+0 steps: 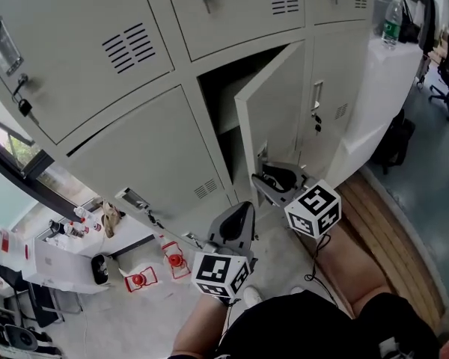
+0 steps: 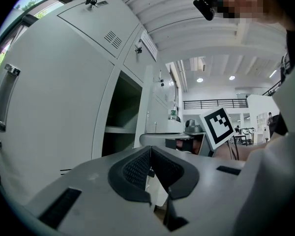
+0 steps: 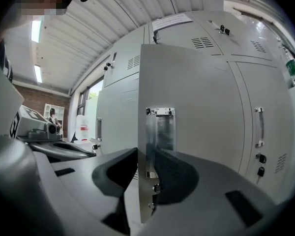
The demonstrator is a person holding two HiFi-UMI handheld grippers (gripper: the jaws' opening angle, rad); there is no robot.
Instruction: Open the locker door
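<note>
My right gripper (image 3: 146, 161) is closed on the free edge of the locker door (image 1: 273, 103), one jaw on the front face just below the handle plate (image 3: 160, 132) and the other behind the panel. The door stands partly open, swung out toward me from the dark opening (image 1: 223, 88), with its hinge on the right. My left gripper (image 2: 150, 163) is pinched closed on nothing and hangs low, left of the door and nearer to me. The main risk, as I judge it, is the grip: I hold only thin, smooth sheet metal, so if I pull in a straight line instead of following the door's arc, the edge could slide out of the pads or twist between them. If I swing it too wide, the door may bang into the neighbouring locker (image 1: 337, 88) on the right, where keys (image 1: 316, 123) hang. My left gripper could also be clipped if it drifts into the door's path.
</note>
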